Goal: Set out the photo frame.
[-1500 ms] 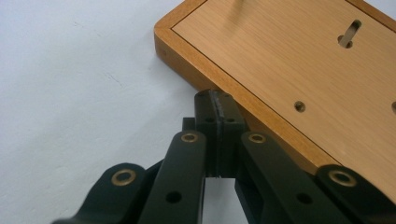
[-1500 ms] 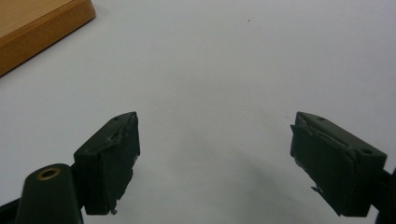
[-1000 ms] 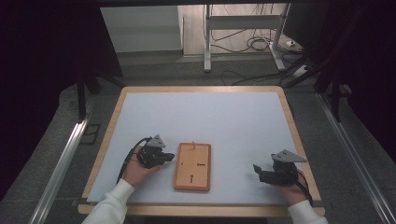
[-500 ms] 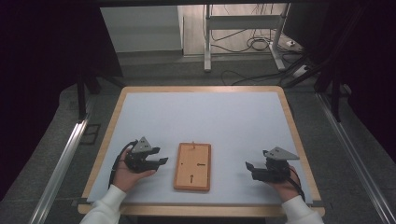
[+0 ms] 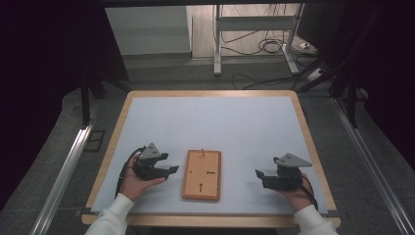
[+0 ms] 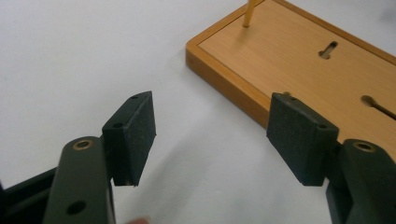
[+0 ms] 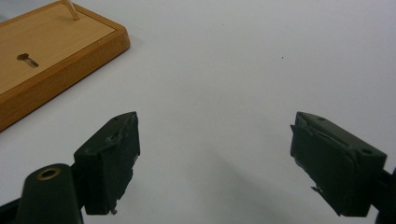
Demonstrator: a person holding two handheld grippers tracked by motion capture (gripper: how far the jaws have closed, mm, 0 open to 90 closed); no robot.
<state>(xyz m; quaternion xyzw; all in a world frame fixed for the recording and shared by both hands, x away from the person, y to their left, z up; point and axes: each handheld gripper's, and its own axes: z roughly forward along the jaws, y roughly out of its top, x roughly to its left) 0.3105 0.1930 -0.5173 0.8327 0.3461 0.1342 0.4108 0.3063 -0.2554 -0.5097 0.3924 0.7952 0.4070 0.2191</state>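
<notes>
Both hand-held grippers, left (image 5: 172, 170) and right (image 5: 258, 174), gape empty flanking the wooden board (image 5: 202, 175).

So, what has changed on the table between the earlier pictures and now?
The left gripper drew back from the wooden board toward the table's near left; its fingers have just been opening, with nothing between them. The right gripper also shifted a little toward the near edge, open and empty. The board with its upright peg stayed where it was.
</notes>
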